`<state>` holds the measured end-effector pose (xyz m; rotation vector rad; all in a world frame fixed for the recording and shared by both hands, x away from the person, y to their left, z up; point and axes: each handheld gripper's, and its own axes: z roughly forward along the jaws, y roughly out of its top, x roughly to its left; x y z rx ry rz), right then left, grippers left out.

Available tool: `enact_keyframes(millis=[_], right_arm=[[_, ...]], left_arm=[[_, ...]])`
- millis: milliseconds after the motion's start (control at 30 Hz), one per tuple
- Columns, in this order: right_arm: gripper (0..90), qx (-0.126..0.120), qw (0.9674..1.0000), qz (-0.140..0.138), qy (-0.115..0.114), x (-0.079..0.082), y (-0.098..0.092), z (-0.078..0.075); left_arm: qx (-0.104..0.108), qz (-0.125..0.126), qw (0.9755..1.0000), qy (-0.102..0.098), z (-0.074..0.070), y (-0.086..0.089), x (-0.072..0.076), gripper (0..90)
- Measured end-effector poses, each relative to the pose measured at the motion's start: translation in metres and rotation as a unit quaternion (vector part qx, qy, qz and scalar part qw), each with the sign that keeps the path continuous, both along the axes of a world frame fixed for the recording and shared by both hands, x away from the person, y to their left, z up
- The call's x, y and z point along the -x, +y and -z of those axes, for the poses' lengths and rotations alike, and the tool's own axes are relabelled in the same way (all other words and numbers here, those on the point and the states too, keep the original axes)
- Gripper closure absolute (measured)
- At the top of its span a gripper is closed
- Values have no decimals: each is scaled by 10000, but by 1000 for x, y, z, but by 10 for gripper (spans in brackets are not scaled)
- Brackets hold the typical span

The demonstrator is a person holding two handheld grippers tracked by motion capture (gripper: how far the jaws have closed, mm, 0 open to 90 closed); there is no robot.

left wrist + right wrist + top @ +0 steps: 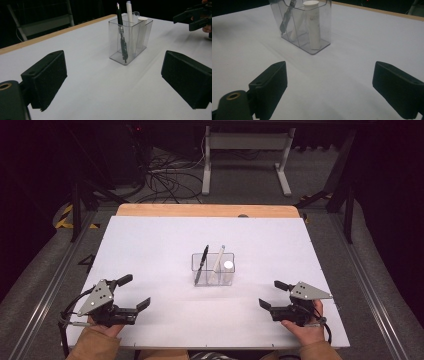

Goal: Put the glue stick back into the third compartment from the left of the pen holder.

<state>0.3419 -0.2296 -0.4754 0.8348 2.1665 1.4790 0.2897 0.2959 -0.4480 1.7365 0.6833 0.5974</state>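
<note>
- Both grippers sit low in the high view: left gripper (131, 292) at lower left, right gripper (272, 294) at lower right.
- Each has its jaws wide open and holds nothing.
- Between them, mid-picture, stands a clear box (213, 268).
- Inside are a black pen (202, 262), a white pen (218, 259) and a white tube (228, 267).
- Nothing is picked up yet, so all the work is left.

White table sheet (150, 240) over a wooden tabletop, its bare strip (200, 210) at 12 o'clock. Beyond, at 12, a white metal stand (247, 150); at 11, tangled black cables (167, 182) on grey floor.
</note>
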Motion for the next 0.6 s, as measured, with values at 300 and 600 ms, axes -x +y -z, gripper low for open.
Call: enact_keyframes(millis=[300, 600], right_arm=[[135, -5, 10000, 9, -49, -4, 2, 1], [136, 80, 9998, 32, -200, -2, 0, -2]], left_arm=[[37, -18, 9999, 96, 7, 3, -2, 71], [-8, -66, 9999, 133, 7, 3, -4, 72]])
